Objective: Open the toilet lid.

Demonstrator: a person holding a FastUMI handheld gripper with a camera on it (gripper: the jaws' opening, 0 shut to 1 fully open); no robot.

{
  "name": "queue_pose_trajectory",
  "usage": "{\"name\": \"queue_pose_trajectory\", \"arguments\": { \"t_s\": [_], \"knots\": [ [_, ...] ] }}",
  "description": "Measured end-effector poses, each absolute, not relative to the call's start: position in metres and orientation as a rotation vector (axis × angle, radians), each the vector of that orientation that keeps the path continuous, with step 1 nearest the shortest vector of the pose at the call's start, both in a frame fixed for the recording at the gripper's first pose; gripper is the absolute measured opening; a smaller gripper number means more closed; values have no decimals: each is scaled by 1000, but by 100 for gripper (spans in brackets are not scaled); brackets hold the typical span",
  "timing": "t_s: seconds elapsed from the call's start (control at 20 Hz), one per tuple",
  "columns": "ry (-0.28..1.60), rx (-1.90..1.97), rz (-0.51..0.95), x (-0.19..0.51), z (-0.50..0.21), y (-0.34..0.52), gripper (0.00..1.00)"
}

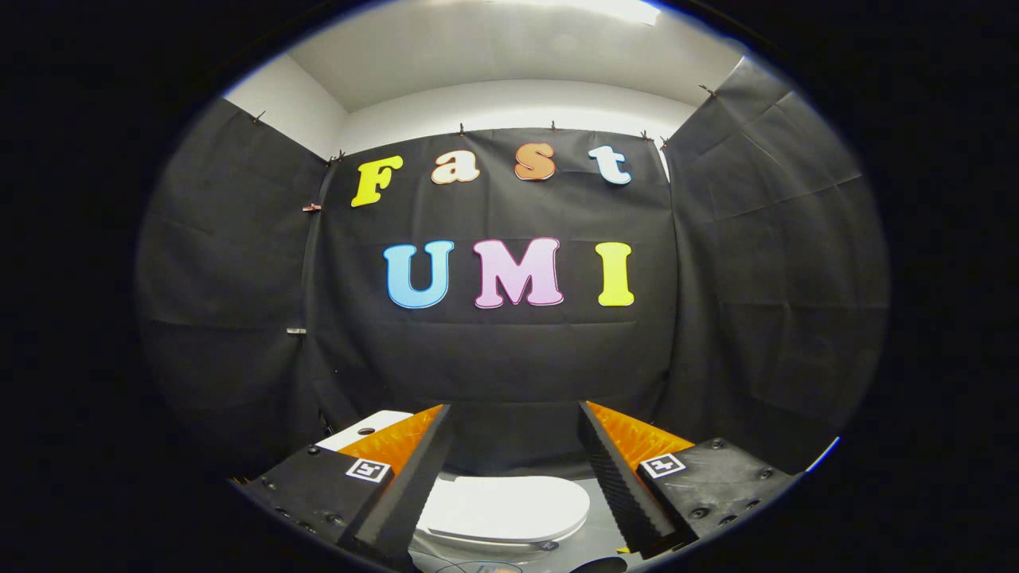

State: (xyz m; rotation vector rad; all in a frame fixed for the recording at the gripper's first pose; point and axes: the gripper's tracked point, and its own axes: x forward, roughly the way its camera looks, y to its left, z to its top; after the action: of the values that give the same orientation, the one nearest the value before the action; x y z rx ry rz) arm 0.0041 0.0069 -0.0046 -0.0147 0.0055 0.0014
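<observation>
At far left, the booth's black cloth wall [231,263] is seen pinned up beneath a white upper wall [302,99]. Lower down, a white slab with a small dark hole [365,430] is glimpsed just behind the left finger; what it belongs to cannot be told.

The tool [516,477] is held with its two fingers spread wide, nothing gripped between them. The left finger [414,477] is shown as a black ribbed pad backed by orange plastic, with a square black-and-white marker [368,469] fixed to its black mount.

Between the fingers and below them, the toilet lid [503,508] is seen lying flat and closed, a smooth white oval. It is touched by neither finger. A pale grey surface [593,535] is visible beside the lid, towards the right finger.

The right finger [617,477] mirrors the left, its ribbed black pad turned inward, orange backing behind it and a second marker [663,465] on its mount.

Behind everything, the rear cloth wall [493,358] is hung with small clips along its top edge. At right, a further cloth panel [780,263] is seen creased, under a white ceiling [517,48] lit by a bright strip.
</observation>
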Motion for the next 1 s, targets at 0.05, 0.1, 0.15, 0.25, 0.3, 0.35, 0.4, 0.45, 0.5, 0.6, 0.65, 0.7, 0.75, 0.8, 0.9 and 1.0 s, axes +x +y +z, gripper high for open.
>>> {"name": "queue_pose_trajectory", "arguments": {
  "t_s": [0.05,0.1,0.15,0.25,0.3,0.35,0.4,0.45,0.5,0.6,0.65,0.7,0.75,0.8,0.9,1.0],
  "knots": [
    [6,-14,1,5,-5,7,98],
    [7,-13,2,5,-6,7,98],
    [9,-10,3,6,-7,7,98],
    [17,-8,1,9,-11,6,98],
    [21,-6,0,11,-14,6,98],
    [29,-2,-1,14,-19,4,98],
    [36,3,-4,16,-22,3,98],
    [45,12,-6,20,-29,1,98],
    [52,21,-15,23,-34,-3,98],
    [70,44,-36,32,-49,-12,98],
    [88,62,-44,37,-60,-17,98],
    [108,78,-52,41,-71,-21,98],
    [129,95,-57,46,-84,-26,98],
    [151,112,-64,51,-96,-30,98],
    [194,160,-75,61,-122,-40,96],
    [240,215,-85,70,-151,-48,97]
  ]
}}
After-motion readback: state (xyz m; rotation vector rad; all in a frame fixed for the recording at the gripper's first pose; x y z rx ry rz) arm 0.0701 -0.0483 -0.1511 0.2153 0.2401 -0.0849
